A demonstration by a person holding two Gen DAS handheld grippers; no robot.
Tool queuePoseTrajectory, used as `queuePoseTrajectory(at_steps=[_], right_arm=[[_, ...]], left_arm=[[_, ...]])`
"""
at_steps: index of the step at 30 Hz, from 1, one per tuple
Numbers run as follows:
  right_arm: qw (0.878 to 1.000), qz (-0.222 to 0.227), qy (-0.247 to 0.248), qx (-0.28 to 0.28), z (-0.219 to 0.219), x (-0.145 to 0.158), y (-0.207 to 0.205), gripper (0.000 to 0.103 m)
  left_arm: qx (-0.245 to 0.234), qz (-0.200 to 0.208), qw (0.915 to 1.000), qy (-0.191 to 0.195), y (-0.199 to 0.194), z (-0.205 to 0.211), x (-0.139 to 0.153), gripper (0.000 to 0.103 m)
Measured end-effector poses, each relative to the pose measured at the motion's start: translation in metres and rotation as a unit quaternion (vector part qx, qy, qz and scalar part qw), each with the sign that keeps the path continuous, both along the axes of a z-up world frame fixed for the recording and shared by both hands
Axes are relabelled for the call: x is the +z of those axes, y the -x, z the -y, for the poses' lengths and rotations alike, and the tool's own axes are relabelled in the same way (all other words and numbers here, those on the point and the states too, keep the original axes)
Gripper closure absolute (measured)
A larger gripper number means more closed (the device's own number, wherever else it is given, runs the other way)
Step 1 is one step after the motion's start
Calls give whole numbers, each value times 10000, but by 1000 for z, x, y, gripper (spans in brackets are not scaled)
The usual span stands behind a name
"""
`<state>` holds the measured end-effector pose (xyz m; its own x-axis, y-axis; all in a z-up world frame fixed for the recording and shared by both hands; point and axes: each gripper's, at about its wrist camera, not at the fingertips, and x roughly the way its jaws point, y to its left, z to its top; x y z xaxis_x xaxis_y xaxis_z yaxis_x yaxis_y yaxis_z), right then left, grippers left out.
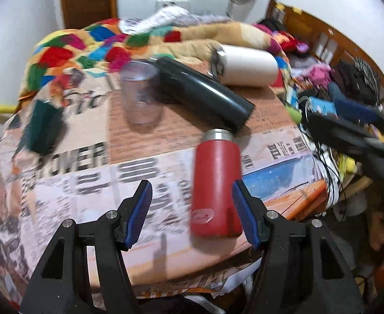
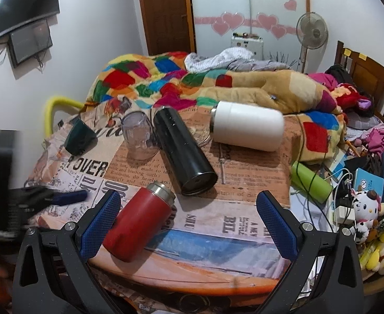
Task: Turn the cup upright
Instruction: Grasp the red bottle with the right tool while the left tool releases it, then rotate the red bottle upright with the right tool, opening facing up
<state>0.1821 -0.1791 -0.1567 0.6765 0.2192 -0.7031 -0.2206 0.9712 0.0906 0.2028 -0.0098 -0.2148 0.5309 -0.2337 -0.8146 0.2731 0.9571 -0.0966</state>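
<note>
A red flask lies on its side on the newspaper-covered table, steel neck pointing away. A black flask and a white flask also lie on their sides further back. A clear plastic cup stands upside down, and a dark green cup lies tilted at the left. My left gripper is open, just short of the red flask's base. My right gripper is open, with the red flask beside its left finger.
The round table has its front edge near both grippers. A colourful blanket lies heaped behind it. A green bottle, cables and plush toys crowd the right side. A yellow chair back stands at the left.
</note>
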Motion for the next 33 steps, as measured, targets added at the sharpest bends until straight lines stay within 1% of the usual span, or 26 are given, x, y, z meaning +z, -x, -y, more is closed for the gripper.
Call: queuePoseTrajectory(at_steps=[3,7,10,13,16,18,19,22,26,27,31,33], right_arm=[[9993,-343,-97,100,-11,-15,-15,0],[9965,-814,-104,140,-31,-40,-29,4],[9920,-1217,-274,170,-42,-58,-36,5],[9875,-1509,-429,135,-49,-70,-42,5],[9859,-1635,-352,57,-55,-78,-46,8],[9833,-1795,-299,54,-58,-85,-49,15],[9820,-1869,-274,48,-59,-87,-53,16],[9802,-1966,-228,42,-61,-93,-55,24],[9729,-2231,-585,167,-61,-100,-60,31],[9720,-2258,-618,194,-62,-101,-61,32],[9752,-2139,-420,379,-74,-100,-59,35],[9770,-2054,-350,454,-78,-98,-57,38]], left_arm=[[345,259,9990,-149,15,-23,9,38],[850,578,9940,-365,31,-56,12,33],[1145,638,9907,-377,38,-76,8,32],[1285,613,9892,-360,44,-88,2,32],[1336,659,9881,-383,51,-94,-1,32],[1334,709,9877,-416,55,-95,-2,32],[1325,735,9875,-425,57,-95,-3,32],[1282,729,9883,-395,59,-92,-5,32],[1210,716,9893,-397,59,-88,-7,32],[1209,714,9893,-399,59,-87,-7,32],[1244,676,9894,-333,58,-86,-7,32],[1268,664,9892,-310,58,-86,-6,32]])
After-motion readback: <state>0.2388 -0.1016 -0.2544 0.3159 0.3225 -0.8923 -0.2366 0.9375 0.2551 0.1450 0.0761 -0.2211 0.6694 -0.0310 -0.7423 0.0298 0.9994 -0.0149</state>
